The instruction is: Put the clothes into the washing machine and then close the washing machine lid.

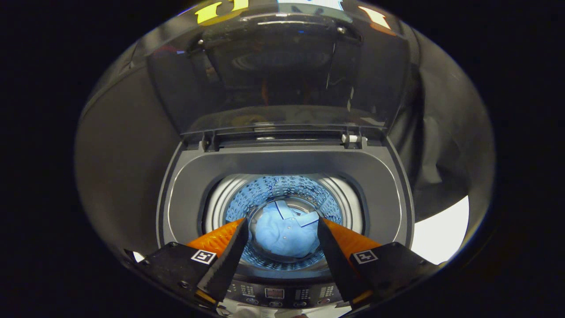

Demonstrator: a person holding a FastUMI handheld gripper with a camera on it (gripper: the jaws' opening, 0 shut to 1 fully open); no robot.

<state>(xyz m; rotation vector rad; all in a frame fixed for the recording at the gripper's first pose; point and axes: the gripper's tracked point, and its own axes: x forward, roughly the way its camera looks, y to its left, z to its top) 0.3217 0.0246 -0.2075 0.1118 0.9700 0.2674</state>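
Note:
I look down into a top-loading washing machine point(282, 163) with a grey top rim. Its dark see-through lid point(278, 75) stands raised at the back, hinged behind the opening. A light blue shirt point(284, 234) with a collar and small buttons lies crumpled at the bottom of the perforated drum point(282, 190). My gripper point(281, 223) hovers over the drum's mouth, open, with nothing between its fingers. The shirt shows far below, in the gap between the two fingers.
The machine's control panel point(276, 292) with buttons and a small display runs along the front edge below my fingers. Black cloth hangs on both sides of the machine. A patch of pale floor point(441, 234) shows at the right.

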